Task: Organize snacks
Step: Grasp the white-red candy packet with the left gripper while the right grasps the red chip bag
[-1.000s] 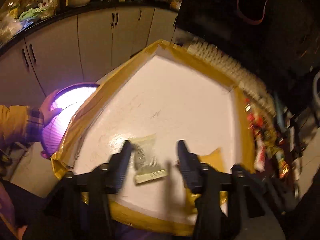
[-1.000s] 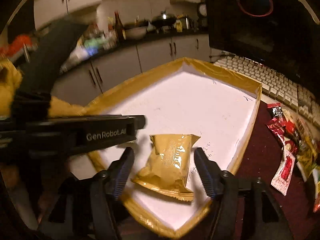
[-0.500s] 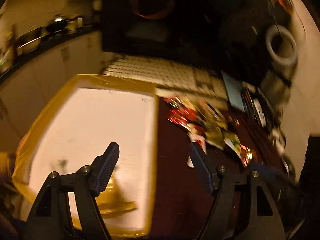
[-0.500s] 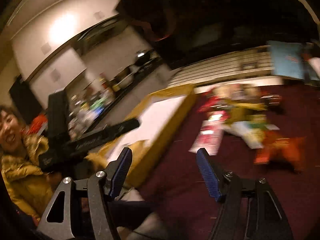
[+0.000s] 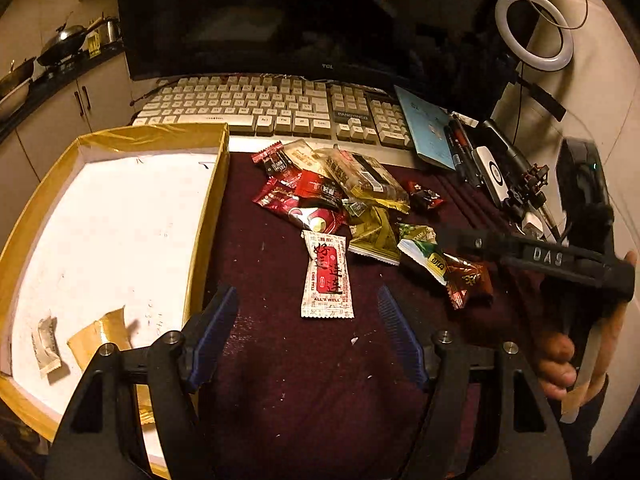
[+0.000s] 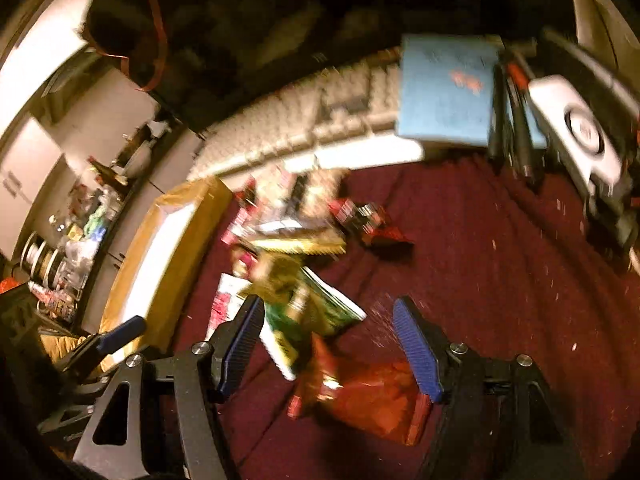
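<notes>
A pile of snack packets [image 5: 336,196] lies on the maroon cloth [image 5: 304,380], also blurred in the right wrist view [image 6: 288,248]. A white-and-red packet [image 5: 327,276] lies nearest my left gripper [image 5: 308,312], which is open and empty above the cloth. A yellow-rimmed box [image 5: 208,208] at the left holds a gold packet [image 5: 102,336] and a small white packet [image 5: 46,344]. My right gripper [image 6: 328,328] is open, over a red packet [image 6: 360,396] and a green packet [image 6: 316,316]. Its body shows in the left wrist view [image 5: 560,260].
A keyboard [image 5: 276,104] and dark monitor [image 5: 300,16] stand behind the pile. A blue notebook [image 5: 428,128], pens and devices [image 5: 492,164] lie at the right, with a ring light [image 5: 532,28] behind. Kitchen cabinets [image 5: 60,112] are at the far left.
Both grippers have swung right from over the box to over the maroon cloth and snack pile. The gold and white packets now lie in the box, released.
</notes>
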Available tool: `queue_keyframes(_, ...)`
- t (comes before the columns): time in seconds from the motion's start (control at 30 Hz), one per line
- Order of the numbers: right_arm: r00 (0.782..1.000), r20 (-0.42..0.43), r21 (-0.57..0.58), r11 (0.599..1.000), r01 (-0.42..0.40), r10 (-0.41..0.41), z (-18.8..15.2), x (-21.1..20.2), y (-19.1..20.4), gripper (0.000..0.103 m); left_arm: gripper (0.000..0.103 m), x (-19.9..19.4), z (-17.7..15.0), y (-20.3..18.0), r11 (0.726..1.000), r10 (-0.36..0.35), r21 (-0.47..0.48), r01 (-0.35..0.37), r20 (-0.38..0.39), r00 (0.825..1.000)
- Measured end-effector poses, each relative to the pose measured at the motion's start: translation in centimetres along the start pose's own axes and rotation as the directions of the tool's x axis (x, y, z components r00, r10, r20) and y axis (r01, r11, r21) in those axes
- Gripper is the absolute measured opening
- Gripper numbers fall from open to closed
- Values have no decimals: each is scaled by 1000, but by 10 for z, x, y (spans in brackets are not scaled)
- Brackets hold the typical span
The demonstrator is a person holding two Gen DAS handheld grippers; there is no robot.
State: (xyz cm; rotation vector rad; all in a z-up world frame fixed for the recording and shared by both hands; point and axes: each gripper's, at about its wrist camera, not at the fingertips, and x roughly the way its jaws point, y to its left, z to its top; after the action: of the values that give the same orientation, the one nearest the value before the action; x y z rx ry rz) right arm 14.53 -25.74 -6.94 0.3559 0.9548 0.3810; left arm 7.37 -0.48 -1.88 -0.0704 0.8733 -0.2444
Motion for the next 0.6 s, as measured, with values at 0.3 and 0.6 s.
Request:
queue_keyframes(0.3, 999, 34, -34, 999, -33, 34, -46, -25, 0, 69, 72, 13, 16, -14, 1000, -2, -2, 2, -11, 1000)
queue_keyframes(0.6, 976, 100, -119, 972, 204, -193, -50, -15, 22, 39, 72, 26, 6, -15, 999, 45, 27, -43, -62, 997)
